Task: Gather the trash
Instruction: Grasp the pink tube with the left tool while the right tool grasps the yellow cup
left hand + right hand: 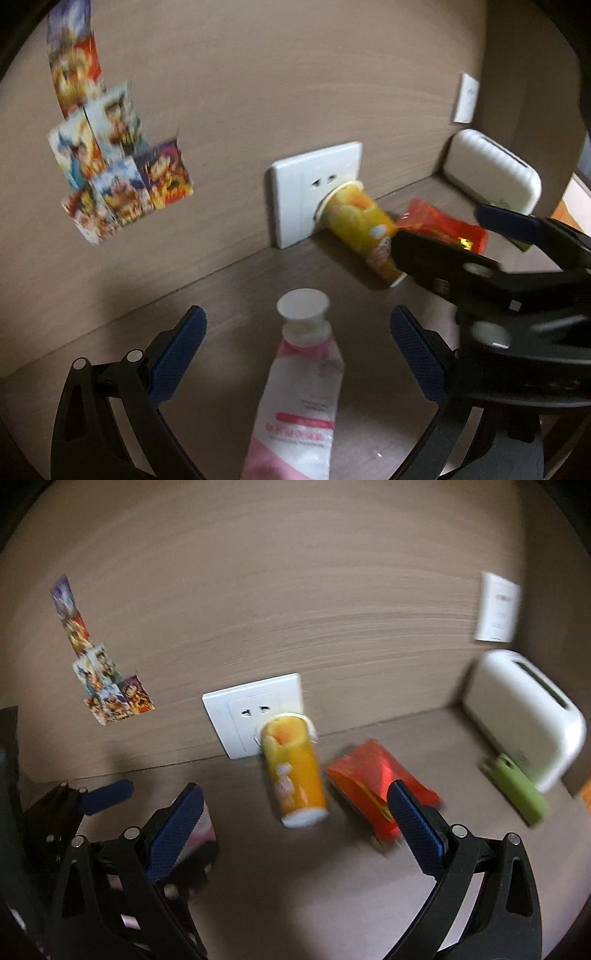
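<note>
A pink and white tube (pixel 301 387) with a white cap lies on the brown desk between the fingers of my open left gripper (pixel 298 354). A yellow cup (pixel 360 227) lies on its side with its mouth against the wall socket; it also shows in the right wrist view (pixel 293 771). A red wrapper (pixel 448 227) lies just right of the cup, and shows in the right wrist view too (pixel 369 786). My right gripper (pixel 295 823) is open, just short of the cup and wrapper. The right gripper (pixel 443 236) shows in the left view, open around the cup's base.
A white wall socket (pixel 240 709) sits at the desk's back edge. A white ribbed box (pixel 524 716) stands at the back right with a green object (pixel 517 790) beside it. Colourful stickers (pixel 110 177) are on the wall at left.
</note>
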Action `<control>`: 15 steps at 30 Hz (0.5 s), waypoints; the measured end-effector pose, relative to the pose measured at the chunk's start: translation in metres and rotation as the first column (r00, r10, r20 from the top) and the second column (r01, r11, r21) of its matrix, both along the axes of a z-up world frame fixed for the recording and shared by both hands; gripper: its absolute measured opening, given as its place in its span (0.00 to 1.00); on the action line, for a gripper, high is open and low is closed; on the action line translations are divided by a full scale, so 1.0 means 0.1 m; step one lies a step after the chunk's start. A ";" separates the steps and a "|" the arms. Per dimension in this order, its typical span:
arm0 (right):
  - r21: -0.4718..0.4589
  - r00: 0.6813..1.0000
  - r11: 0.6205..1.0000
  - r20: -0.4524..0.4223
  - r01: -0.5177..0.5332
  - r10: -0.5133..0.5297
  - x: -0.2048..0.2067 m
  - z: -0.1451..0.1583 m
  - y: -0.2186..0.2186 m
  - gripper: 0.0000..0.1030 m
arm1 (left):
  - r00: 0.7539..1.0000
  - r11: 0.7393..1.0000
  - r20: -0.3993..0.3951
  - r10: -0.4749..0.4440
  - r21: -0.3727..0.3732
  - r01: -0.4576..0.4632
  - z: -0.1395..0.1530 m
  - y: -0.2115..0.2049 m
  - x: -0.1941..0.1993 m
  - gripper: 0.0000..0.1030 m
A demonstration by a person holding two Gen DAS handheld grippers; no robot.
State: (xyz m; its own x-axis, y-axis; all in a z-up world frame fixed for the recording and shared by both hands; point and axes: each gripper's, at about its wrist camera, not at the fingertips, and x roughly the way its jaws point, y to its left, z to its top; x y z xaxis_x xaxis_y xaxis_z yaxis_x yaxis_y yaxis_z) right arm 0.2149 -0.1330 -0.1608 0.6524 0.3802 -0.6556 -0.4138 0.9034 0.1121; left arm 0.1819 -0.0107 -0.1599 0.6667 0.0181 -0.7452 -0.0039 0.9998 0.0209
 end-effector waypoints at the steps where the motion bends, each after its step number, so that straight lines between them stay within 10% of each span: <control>1: -0.008 1.000 1.000 -0.005 -0.014 0.014 0.06 -0.03 0.06 0.96 | 1.000 1.000 -0.010 0.007 -0.013 -0.008 -0.04 0.03 0.04 0.85; 8: -0.089 0.999 0.996 -0.042 -0.023 0.020 0.41 -0.29 0.33 0.90 | 0.996 0.996 -0.086 0.012 -0.084 -0.019 -0.29 0.15 0.17 0.55; 15: -0.112 0.997 0.993 -0.064 -0.047 0.040 0.49 -0.39 0.40 0.46 | 0.996 0.995 -0.086 -0.022 -0.096 0.013 -0.29 0.16 0.27 0.33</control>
